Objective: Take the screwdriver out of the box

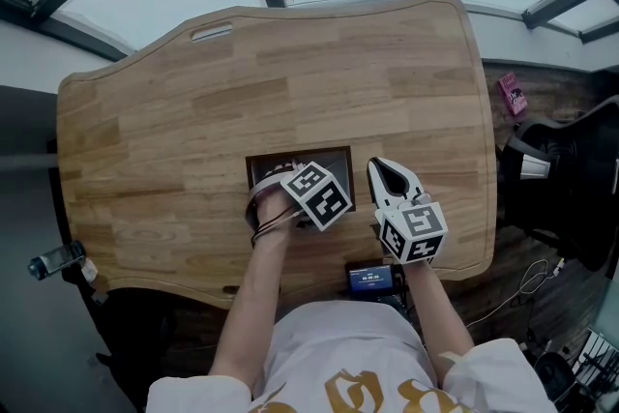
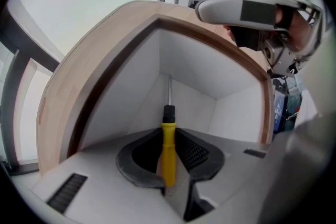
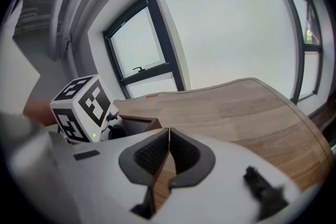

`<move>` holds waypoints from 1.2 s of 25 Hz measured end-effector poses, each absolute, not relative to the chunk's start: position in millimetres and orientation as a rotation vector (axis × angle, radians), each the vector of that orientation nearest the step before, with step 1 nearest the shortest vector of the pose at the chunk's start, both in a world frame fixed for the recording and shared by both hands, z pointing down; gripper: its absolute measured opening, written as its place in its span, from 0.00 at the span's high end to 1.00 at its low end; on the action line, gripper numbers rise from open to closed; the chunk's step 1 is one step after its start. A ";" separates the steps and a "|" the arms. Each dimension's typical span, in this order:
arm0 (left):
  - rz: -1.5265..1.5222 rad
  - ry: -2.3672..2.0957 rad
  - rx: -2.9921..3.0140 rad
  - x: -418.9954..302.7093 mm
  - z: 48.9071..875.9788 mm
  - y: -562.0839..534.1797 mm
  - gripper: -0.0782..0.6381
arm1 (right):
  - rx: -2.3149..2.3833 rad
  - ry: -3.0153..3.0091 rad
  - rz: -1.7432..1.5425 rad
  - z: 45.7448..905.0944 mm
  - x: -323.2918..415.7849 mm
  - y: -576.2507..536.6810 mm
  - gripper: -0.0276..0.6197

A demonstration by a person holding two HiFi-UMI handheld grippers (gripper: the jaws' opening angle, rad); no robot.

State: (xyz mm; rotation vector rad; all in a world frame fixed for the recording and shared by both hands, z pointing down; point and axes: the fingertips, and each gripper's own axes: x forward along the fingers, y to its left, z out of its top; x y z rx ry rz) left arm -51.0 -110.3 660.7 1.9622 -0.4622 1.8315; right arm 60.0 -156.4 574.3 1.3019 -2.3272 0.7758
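Observation:
A screwdriver [image 2: 168,136] with a yellow handle, black collar and steel shaft lies in the white-walled, wood-rimmed box [image 2: 210,76], its shaft pointing to the far corner. My left gripper [image 2: 169,160] points straight down into the box [image 1: 300,156] and is shut on the yellow handle, with the pads pressing on both sides. In the head view its marker cube [image 1: 315,194] covers the jaws and the screwdriver. My right gripper [image 1: 385,171] hovers just right of the box over the wooden table [image 1: 193,111]. It is shut, with the fingertips touching and nothing between them [image 3: 169,131].
A small device with a blue screen [image 1: 371,280] sits at the table's near edge, by the person's body. To the table's right are a black chair-like object [image 1: 571,179] and a pink item [image 1: 512,95] on the floor. Windows lie beyond the table's far edge.

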 end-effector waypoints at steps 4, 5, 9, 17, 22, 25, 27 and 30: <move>1.796 -0.467 1.955 -51.1 660.6 -111.0 0.78 | 1.304 -2.328 0.775 573.5 61.2 -156.7 0.91; 1.789 -0.467 1.956 -51.1 660.4 -111.0 0.78 | 1.305 -2.328 0.774 573.0 61.5 -156.5 0.91; 1.777 -0.474 1.956 -51.8 660.1 -110.8 0.78 | 1.310 -2.331 0.768 570.1 63.9 -155.6 0.91; 1.759 -0.491 1.961 -52.7 658.8 -111.7 0.78 | 1.332 -2.327 0.753 564.1 76.3 -153.3 0.91; 1.757 -0.503 1.969 -53.7 656.5 -108.1 0.78 | 1.340 -2.324 0.751 562.5 81.3 -147.4 0.91; 1.751 -0.517 1.973 -53.7 654.3 -106.6 0.78 | 1.342 -2.324 0.750 561.1 82.6 -144.0 0.91; 1.745 -0.531 1.977 -54.0 651.5 -108.2 0.78 | 1.344 -2.327 0.749 559.6 83.0 -143.0 0.91; 1.739 -0.542 1.985 -54.6 646.3 -110.4 0.78 | 1.349 -2.329 0.744 557.2 83.9 -141.5 0.91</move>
